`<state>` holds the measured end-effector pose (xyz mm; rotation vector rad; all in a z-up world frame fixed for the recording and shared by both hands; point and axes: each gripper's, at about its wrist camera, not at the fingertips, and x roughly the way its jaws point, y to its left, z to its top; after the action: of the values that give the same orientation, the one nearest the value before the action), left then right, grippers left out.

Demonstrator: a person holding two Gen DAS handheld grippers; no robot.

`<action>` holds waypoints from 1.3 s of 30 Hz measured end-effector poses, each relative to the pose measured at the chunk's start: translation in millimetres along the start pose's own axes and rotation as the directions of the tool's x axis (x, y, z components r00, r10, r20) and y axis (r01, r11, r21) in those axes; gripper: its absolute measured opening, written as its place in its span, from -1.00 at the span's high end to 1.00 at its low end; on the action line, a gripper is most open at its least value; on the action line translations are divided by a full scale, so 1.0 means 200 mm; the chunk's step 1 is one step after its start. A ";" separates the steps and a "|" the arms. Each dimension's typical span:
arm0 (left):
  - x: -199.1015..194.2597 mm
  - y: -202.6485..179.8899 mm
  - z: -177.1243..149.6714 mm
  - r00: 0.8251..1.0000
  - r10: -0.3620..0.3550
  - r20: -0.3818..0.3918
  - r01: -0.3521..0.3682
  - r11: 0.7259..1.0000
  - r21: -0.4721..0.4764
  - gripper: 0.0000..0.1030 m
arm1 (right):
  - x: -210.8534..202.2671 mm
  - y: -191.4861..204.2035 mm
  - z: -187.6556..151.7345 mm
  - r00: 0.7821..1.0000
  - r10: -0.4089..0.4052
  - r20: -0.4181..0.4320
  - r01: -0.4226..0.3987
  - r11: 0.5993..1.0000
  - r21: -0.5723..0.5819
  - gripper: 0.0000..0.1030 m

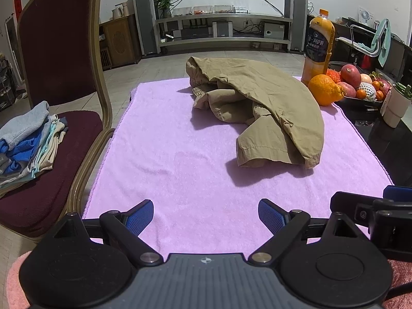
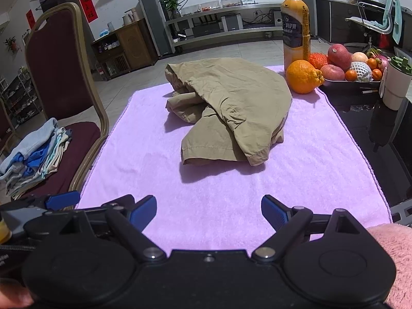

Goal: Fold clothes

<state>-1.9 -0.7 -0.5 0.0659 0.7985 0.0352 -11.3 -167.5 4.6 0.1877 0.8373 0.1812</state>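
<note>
A crumpled khaki garment [image 1: 270, 103] lies in a heap on a pink towel [image 1: 180, 154] spread over the table, toward its far right. It also shows in the right wrist view [image 2: 231, 108] on the same towel [image 2: 231, 193]. My left gripper [image 1: 206, 217] is open and empty, above the towel's near edge, well short of the garment. My right gripper [image 2: 209, 211] is open and empty too, beside the left one, which shows at the lower left [image 2: 61, 198]. The right gripper shows at the lower right of the left wrist view [image 1: 373, 206].
A maroon chair [image 1: 59, 51] stands left of the table with a stack of folded clothes [image 1: 31, 141] on its seat. At the far right are a juice bottle [image 1: 319, 43], a large orange [image 1: 324, 90], a fruit tray [image 1: 360, 82] and a white cup [image 1: 396, 105].
</note>
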 end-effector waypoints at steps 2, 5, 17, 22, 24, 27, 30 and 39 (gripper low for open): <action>0.00 0.00 0.00 1.000 -0.001 0.000 0.001 1.000 -0.002 -0.74 | 0.00 0.00 0.00 1.000 -0.002 -0.003 0.002 1.000 0.000 -0.72; 0.00 0.00 0.00 1.000 -0.001 0.001 0.001 1.000 -0.002 -0.74 | 0.00 0.00 0.00 1.000 -0.002 -0.006 0.002 1.000 0.000 -0.72; 0.00 0.00 0.00 1.000 0.005 0.002 -0.005 1.000 0.000 -0.74 | 0.00 0.00 0.01 1.000 -0.003 -0.010 0.003 1.000 -0.002 -0.72; 0.00 0.00 0.00 1.000 0.006 0.003 -0.006 1.000 0.000 -0.74 | 0.00 0.00 0.01 1.000 -0.004 -0.010 0.004 1.000 -0.003 -0.72; 0.00 0.00 0.00 1.000 0.007 0.002 -0.007 1.000 0.000 -0.74 | 0.00 0.00 0.00 1.000 -0.004 -0.012 0.004 1.000 -0.003 -0.72; 0.00 0.00 0.00 1.000 0.009 0.001 -0.009 1.000 0.001 -0.74 | 0.00 0.00 0.00 1.000 -0.005 -0.014 0.005 1.000 -0.003 -0.72; 0.00 0.01 0.02 1.000 -0.003 -0.004 0.003 1.000 -0.002 -0.74 | 0.00 0.00 0.01 1.000 -0.006 -0.011 0.006 1.000 -0.006 -0.72; -0.04 0.13 0.23 0.998 0.017 0.053 -0.016 1.000 -0.005 -0.80 | -0.06 0.01 0.27 0.996 0.036 0.076 -0.033 0.999 -0.042 -0.78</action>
<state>25.1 21.8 38.1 0.0688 0.7453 0.0509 21.0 -173.5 50.1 0.1698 0.7540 0.2222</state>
